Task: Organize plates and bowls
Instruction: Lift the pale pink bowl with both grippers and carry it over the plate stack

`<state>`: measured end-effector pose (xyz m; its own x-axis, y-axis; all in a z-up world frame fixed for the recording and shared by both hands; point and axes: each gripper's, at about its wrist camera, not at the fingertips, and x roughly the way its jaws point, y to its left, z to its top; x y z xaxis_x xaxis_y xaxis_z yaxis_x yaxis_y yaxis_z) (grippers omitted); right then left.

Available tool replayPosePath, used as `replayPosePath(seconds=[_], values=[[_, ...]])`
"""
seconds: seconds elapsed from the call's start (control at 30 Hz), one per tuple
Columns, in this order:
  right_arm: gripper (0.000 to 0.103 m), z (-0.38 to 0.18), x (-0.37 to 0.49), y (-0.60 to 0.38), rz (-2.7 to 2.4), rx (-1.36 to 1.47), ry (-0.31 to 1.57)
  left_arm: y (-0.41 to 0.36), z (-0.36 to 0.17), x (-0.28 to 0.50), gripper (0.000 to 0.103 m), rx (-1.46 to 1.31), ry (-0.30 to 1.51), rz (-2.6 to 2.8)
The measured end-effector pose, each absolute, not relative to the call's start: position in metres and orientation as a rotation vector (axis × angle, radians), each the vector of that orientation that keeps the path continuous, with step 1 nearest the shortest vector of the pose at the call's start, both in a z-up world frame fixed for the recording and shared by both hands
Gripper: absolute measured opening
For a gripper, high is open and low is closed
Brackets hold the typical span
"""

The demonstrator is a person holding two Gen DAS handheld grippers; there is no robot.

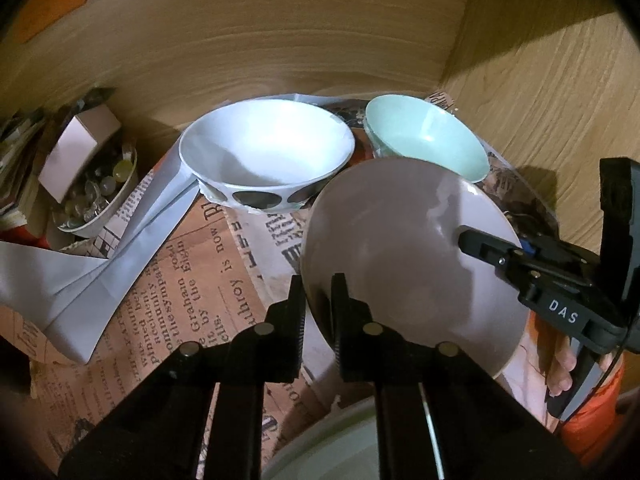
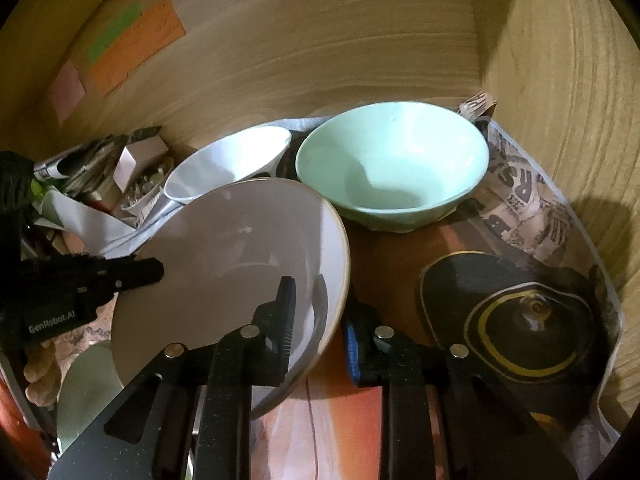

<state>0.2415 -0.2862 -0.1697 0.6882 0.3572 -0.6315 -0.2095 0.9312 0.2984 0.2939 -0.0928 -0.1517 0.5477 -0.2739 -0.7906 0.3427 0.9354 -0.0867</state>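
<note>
A pale grey plate (image 1: 400, 248) is held tilted above the newspaper-lined shelf. My left gripper (image 1: 318, 308) is shut on its left rim. My right gripper (image 2: 320, 308) straddles its right rim with a gap on the outer side, so I cannot tell if it grips; it also shows in the left wrist view (image 1: 516, 256). The plate also shows in the right wrist view (image 2: 240, 256). Behind it stand a white bowl (image 1: 264, 156) with dark spots and a mint green bowl (image 2: 392, 164), both upright. The green bowl also shows in the left wrist view (image 1: 428, 136).
Wooden cabinet walls (image 1: 280, 48) close the back and right. A small bowl of clutter with a box (image 1: 88, 184) sits at the left. Folded white paper (image 1: 100, 264) lies on the newspaper. A black and gold dish (image 2: 520, 328) lies at the right. A pale green plate (image 1: 332, 452) is below.
</note>
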Motion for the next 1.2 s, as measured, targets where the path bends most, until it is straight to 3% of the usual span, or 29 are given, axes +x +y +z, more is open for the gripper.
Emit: replayPosePath(seconds=[1.2], values=[[0.020, -0.104, 0.157, -0.222, 0.476, 0.128, 0.547, -0.002, -0.080, 0.150, 0.011, -0.052, 0.642, -0.237]])
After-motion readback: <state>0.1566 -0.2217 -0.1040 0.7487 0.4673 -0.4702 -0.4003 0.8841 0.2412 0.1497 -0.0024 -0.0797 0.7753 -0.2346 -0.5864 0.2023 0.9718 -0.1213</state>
